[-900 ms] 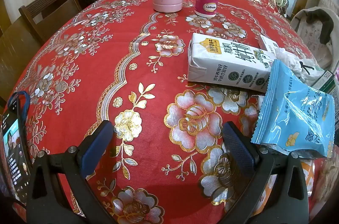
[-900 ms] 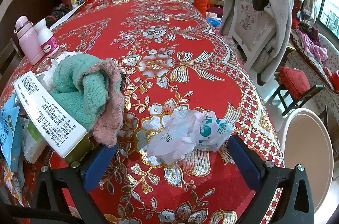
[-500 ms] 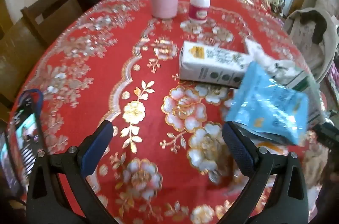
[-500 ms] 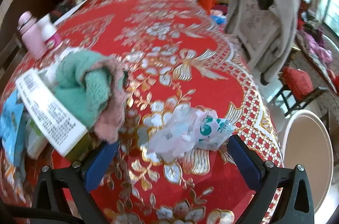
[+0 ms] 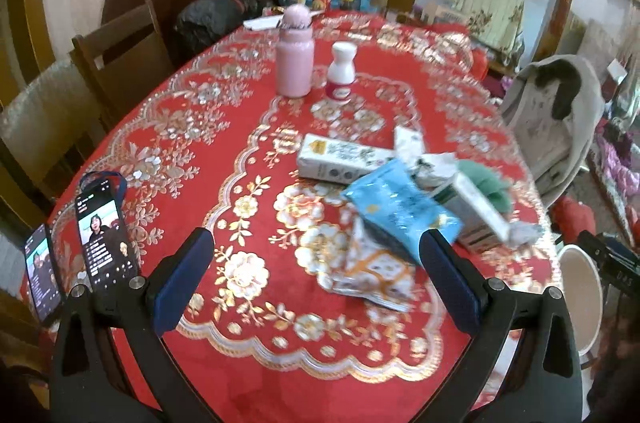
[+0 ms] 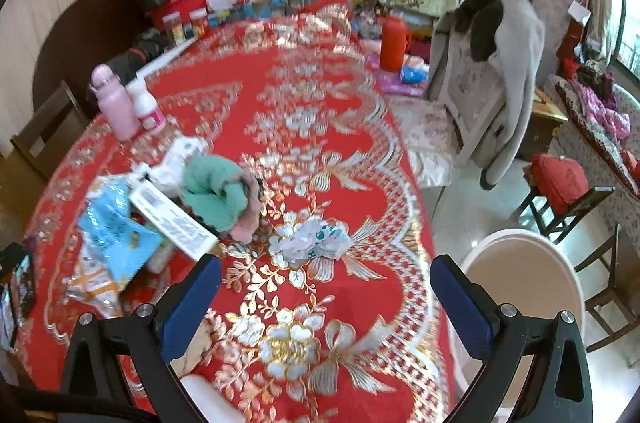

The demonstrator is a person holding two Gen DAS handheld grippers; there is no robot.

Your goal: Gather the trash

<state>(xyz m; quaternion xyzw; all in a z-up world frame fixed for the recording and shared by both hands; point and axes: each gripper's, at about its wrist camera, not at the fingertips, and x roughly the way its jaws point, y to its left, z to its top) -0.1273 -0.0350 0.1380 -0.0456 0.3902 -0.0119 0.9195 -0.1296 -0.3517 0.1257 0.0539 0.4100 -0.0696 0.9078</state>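
Our left fingers (image 5: pixel 312 271) stand wide apart over the table (image 5: pixel 168 159) with nothing between them; our right fingers (image 6: pixel 324 297) are just as wide and just as bare. Going left to right, the trash lies ahead and to the right of the left fingers: a milk carton (image 5: pixel 340 163) on its side, long axis running across the view, then a blue bag (image 5: pixel 400 209) lapping over a flat orange-and-white wrapper (image 5: pixel 372 275), which is the nearest piece and sits just inside the right-hand finger. Further right a second carton (image 6: pixel 172 217) leans against a green cloth (image 6: pixel 216 191). Then comes the crumpled wrapper (image 6: pixel 312 241) — almost straight ahead of the right fingers, centred between them, apart from the heap and near the table's right edge. A white bin (image 6: pixel 520 283) stands off that edge, beside the right fingers. We judge the right hand better placed: a short reach forward and down takes the wrapper — the bin is alongside.
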